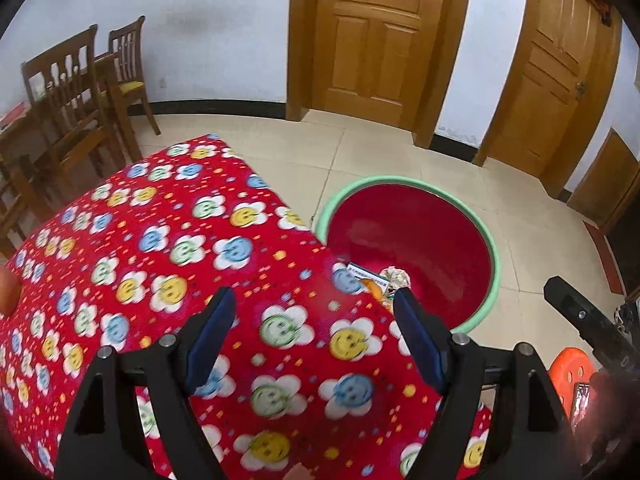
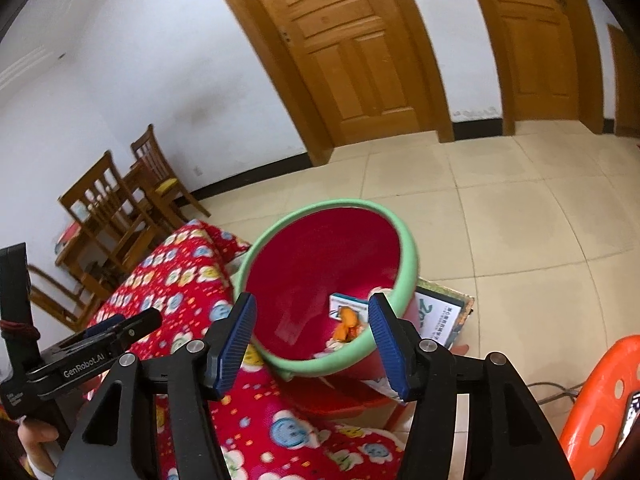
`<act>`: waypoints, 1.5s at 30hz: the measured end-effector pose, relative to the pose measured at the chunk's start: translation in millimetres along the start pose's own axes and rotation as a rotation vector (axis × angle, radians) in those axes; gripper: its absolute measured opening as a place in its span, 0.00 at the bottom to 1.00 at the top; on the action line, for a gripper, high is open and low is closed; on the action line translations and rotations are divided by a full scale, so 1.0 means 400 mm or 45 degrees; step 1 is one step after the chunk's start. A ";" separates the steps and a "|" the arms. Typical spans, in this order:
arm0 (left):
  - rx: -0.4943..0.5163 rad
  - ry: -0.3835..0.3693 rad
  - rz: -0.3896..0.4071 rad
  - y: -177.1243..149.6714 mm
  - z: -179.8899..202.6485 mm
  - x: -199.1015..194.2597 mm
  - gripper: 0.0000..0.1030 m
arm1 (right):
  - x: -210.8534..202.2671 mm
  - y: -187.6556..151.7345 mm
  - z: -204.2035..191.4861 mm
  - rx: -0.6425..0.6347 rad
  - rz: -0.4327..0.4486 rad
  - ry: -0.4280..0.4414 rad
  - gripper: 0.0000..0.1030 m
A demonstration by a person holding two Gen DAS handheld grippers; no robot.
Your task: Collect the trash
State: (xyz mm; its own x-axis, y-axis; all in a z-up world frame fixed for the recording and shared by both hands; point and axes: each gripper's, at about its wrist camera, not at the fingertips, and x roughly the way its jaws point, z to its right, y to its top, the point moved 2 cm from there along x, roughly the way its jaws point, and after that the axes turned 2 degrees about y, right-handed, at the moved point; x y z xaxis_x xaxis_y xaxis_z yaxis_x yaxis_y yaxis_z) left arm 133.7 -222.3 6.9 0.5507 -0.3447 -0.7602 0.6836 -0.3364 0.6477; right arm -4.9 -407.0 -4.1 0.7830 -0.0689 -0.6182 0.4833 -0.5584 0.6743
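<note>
Several bits of trash already lie at the bottom of the red bin [image 2: 320,264] with the pale green rim: a small printed carton [image 2: 347,303], something orange like a scrap of peel [image 2: 347,320], and a crumpled pale wad [image 1: 396,276] beside them. The bin stands on the tiled floor [image 2: 520,216], touching or just beside the corner of the desk [image 1: 168,240], which is covered in a red cloth printed with smiling flowers. Both pairs of tongs hang above that corner with nothing between their blue pads: the left tongs [image 1: 316,308] stand wide over the cloth, and the right tongs [image 2: 312,312] are moderately parted, aimed down into the bin's mouth. From where I stand it looks as if a drop has been made and both are free for the next piece. At the left edge of the left view a blurred orange-red round thing [image 1: 8,292] shows at the desk's edge; I cannot tell what it is, though it may be more to collect. All of this rubbish should be light. The carton is thin and would crush, so it is best pinched across its flat faces; peel is soft and a bit slick, so take it at the thickest fold; a paper wad gives, so close well around its middle. An orange plastic stool [image 2: 600,412] sits near the bin.
</note>
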 end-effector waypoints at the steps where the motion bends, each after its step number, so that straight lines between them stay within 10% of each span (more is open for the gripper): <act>1: -0.009 0.006 0.008 -0.007 -0.010 -0.014 0.78 | -0.004 -0.004 -0.013 -0.015 -0.001 0.006 0.64; 45: -0.334 0.315 0.217 -0.243 -0.193 -0.347 0.84 | -0.142 -0.166 -0.297 -0.403 0.019 0.080 0.75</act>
State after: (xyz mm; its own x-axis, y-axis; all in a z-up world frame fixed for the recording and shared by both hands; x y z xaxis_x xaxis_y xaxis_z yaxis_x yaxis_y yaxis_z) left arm 27.7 -74.2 45.3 0.7438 -0.1444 -0.6526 0.6537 -0.0462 0.7553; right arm -34.9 -267.9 34.2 0.8089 -0.0185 -0.5876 0.5614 -0.2723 0.7815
